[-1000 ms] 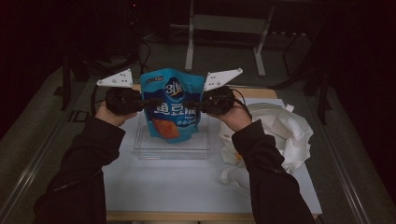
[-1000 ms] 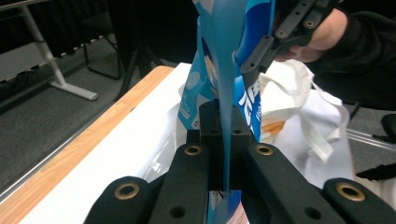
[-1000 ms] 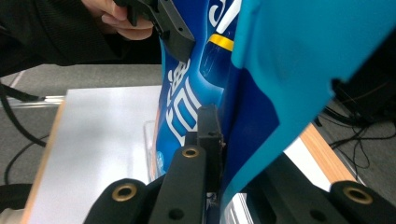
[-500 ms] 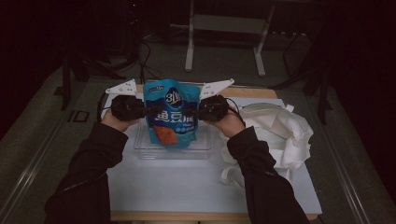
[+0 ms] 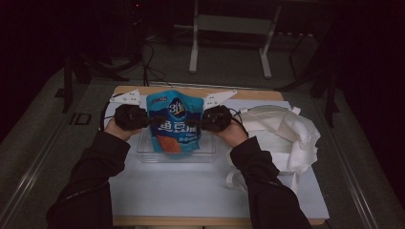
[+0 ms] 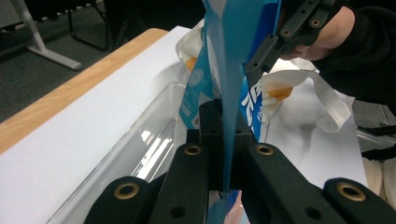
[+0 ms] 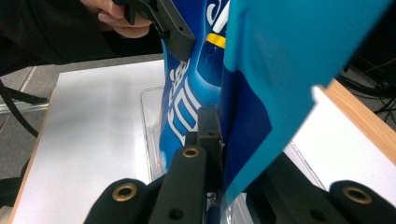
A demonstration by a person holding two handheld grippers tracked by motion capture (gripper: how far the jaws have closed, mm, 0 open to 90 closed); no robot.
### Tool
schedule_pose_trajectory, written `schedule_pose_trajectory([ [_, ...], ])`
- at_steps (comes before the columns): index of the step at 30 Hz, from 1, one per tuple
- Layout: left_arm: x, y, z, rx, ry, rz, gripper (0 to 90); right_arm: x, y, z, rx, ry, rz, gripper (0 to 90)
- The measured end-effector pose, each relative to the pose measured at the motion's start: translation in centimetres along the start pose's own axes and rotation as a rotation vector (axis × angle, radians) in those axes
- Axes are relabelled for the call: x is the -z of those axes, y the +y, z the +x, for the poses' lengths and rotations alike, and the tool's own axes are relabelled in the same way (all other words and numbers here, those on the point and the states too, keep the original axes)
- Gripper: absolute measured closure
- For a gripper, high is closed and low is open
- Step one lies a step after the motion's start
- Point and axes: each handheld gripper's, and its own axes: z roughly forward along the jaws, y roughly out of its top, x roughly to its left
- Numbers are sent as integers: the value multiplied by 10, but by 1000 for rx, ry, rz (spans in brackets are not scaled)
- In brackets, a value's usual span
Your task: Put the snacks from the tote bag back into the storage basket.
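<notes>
Blue pouch (image 5: 175,125) upright over clear tray (image 5: 149,153), left gripper (image 5: 149,119) and right gripper (image 5: 200,122) each clamped on side edge. Gripper views show edges pinched between jaws; high view adds white cloth (image 5: 282,131) beside tray.

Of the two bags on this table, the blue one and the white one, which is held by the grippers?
The blue snack pouch, pinched at its side edges by the left gripper and right gripper over the clear tray. The white bag lies crumpled, untouched.

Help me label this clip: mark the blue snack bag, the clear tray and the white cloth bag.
blue snack bag (image 5: 174,125), high view, front panel.
clear tray (image 5: 144,149), high view, left wall.
white cloth bag (image 5: 286,133), high view, crumpled middle.
</notes>
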Motion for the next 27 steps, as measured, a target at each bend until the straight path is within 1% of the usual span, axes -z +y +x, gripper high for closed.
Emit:
schedule_pose_trajectory([
  [6, -3, -8, 0, 5, -6, 12, 898, -4, -7, 1, -7, 2, 7, 878],
  [10, -3, -13, 0, 9, -13, 16, 897, -7, -10, 2, 0, 4, 11, 877],
  [12, -4, -15, -1, 3, -12, 31, 896, -9, -12, 2, 0, 8, 15, 877],
  [14, -3, -17, -1, 13, -20, 21, 895, -10, -15, 2, -2, 8, 11, 876],
  [15, -3, -18, -2, 9, -21, 20, 895, -10, -16, 1, -11, 16, 1, 875],
  [20, -5, -18, -5, 8, -17, 18, 894, -8, -22, 0, -20, 18, -13, 871],
  [27, -6, -17, -9, 9, 16, 22, 884, -8, -23, 0, -26, 13, -21, 851],
])
